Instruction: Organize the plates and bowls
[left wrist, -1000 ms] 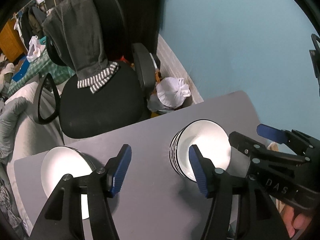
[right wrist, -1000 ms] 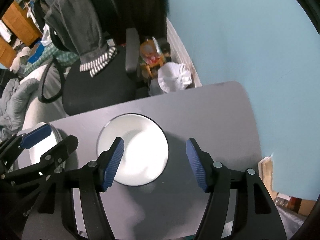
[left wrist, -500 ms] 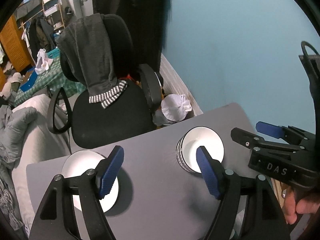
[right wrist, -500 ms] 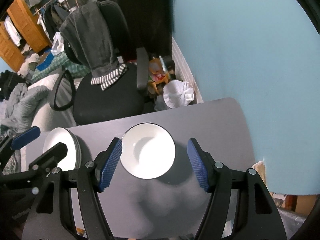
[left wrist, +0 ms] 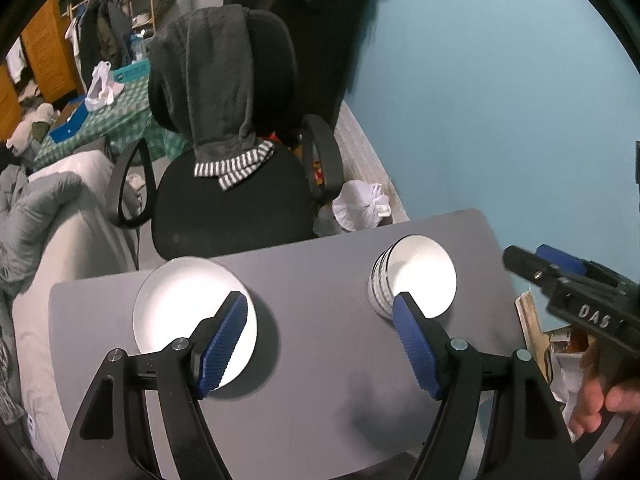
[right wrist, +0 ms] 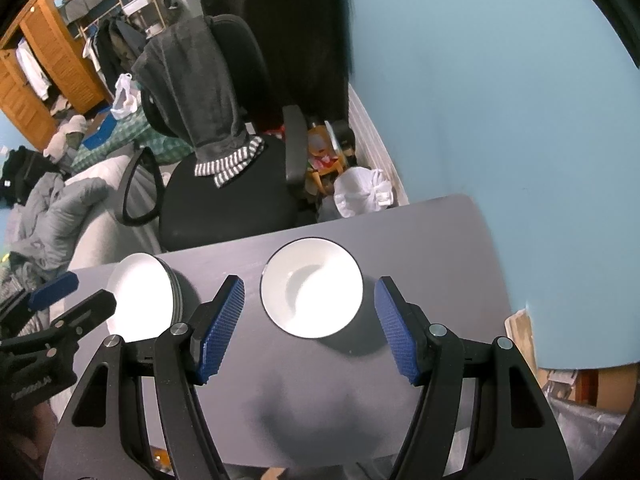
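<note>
Glossy white bowl point(right wrist: 312, 288), matt grey table point(right wrist: 440, 248)

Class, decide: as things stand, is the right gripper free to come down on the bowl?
Probably yes. The right gripper is open and empty, with the bowl showing between its fingers. Nothing lies across the way, and the left gripper hangs apart beside the plate.

A stack of white plates point(left wrist: 176, 312) lies well apart from the upright striped white bowl point(left wrist: 416, 282).
</note>
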{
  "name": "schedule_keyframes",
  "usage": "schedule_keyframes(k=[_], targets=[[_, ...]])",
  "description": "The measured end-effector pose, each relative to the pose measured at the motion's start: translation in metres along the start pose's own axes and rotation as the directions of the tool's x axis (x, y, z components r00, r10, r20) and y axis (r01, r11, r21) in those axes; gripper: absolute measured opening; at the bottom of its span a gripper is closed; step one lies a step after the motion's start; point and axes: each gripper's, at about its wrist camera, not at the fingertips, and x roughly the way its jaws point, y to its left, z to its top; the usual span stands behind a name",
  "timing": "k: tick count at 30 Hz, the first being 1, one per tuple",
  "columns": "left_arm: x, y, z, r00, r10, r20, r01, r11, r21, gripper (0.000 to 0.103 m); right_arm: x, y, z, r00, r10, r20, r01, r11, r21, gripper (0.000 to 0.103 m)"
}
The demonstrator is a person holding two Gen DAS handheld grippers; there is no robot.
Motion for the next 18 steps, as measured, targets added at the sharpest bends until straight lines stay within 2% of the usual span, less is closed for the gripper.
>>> schedule_keyframes(k=[10,18], targets=[[0.012,0.005,-0.009,0.998,0.007,-0.057,-0.006,1.000,0.018,0.076,0.003,-0.015,-0.006,0.999,0.002,-0.032,-0.002,1.000,-0.001,0.067],[0.045,-0.009,-0.010,0.991,-0.016,-0.132,0.021,0.999,0.040,0.077,0.041,-0.042,-0.009,0.988,0.066,-0.140,-0.064,0.998,0.023,0.067]])
